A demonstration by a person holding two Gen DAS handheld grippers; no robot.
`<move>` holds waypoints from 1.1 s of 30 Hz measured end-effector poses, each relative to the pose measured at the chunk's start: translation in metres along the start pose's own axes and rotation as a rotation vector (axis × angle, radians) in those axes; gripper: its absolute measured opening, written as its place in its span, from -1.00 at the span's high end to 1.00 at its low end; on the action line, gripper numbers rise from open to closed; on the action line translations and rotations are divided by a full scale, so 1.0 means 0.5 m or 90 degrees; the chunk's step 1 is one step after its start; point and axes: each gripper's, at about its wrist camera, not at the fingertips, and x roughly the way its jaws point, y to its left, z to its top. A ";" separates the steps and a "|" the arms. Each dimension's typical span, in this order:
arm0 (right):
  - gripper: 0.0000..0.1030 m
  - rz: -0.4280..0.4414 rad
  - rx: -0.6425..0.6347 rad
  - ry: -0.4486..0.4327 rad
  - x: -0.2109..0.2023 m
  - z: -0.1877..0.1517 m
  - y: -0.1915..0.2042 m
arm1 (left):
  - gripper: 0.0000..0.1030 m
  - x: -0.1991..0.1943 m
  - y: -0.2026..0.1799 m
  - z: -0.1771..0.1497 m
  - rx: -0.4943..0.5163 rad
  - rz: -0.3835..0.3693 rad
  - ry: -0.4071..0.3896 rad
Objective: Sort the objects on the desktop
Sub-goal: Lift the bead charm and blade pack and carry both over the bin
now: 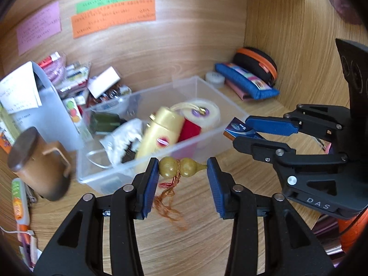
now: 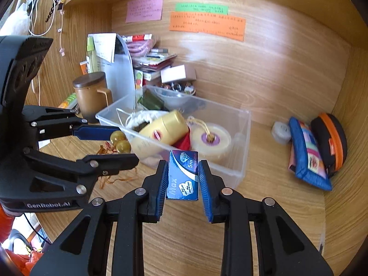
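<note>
My left gripper (image 1: 183,168) is shut on a small yellow-green gourd charm (image 1: 181,167) with an orange tassel hanging below, held just in front of the clear plastic bin (image 1: 161,92). The charm also shows in the right wrist view (image 2: 120,141). My right gripper (image 2: 182,172) is shut on a small blue box marked "Max" (image 2: 182,176), held at the bin's near wall (image 2: 237,172). The bin holds a gold bottle (image 1: 161,135), a tape roll (image 2: 212,139), a red item and a white pouch.
A brown lidded mug (image 1: 38,163) stands left of the bin. A pile of packets and a white folder (image 2: 119,69) sit behind it. A blue pouch (image 2: 308,156), an orange-trimmed black case (image 2: 331,138) and a small white tub (image 2: 280,131) lie at the right wall.
</note>
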 end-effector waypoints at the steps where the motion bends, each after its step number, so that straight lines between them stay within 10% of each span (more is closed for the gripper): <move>1: 0.52 -0.001 -0.003 -0.003 -0.002 0.006 0.001 | 0.18 -0.004 0.005 0.002 -0.003 -0.001 -0.004; 33: 0.52 0.021 -0.037 -0.009 0.116 0.163 -0.017 | 0.18 0.050 0.187 0.152 -0.075 0.010 -0.015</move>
